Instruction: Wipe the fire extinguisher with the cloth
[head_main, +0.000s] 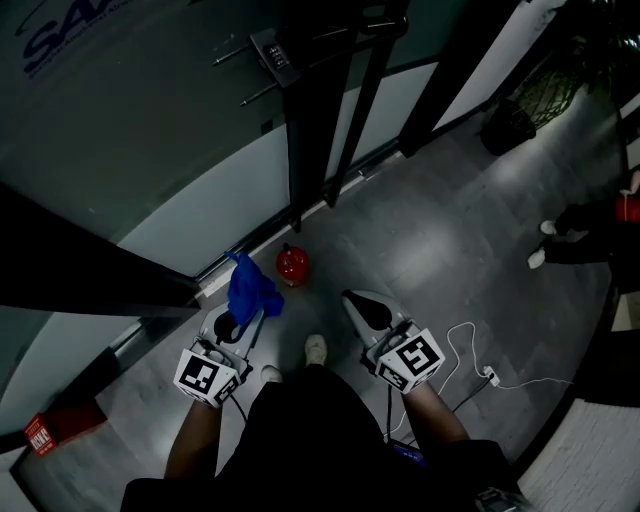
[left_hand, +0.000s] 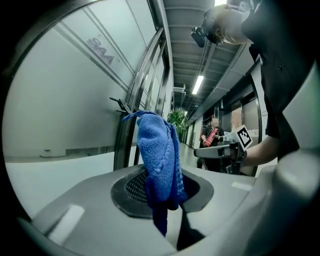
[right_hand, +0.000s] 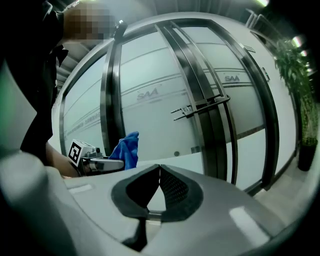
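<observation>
Below: grey floor (head_main: 450, 240), bounded by a glass wall (head_main: 200, 190). At that edge, upright and untouched, red fire extinguisher (head_main: 292, 264). Left of it and apart, blue cloth (head_main: 252, 288), bunched, pinched in the fingers of the left gripper (head_main: 240, 318). Right gripper (head_main: 352, 298) with fingers closed tip to tip on nothing. Probably best: lower cloth onto the top, wipe downward all round, steady the neck with the free gripper.
</observation>
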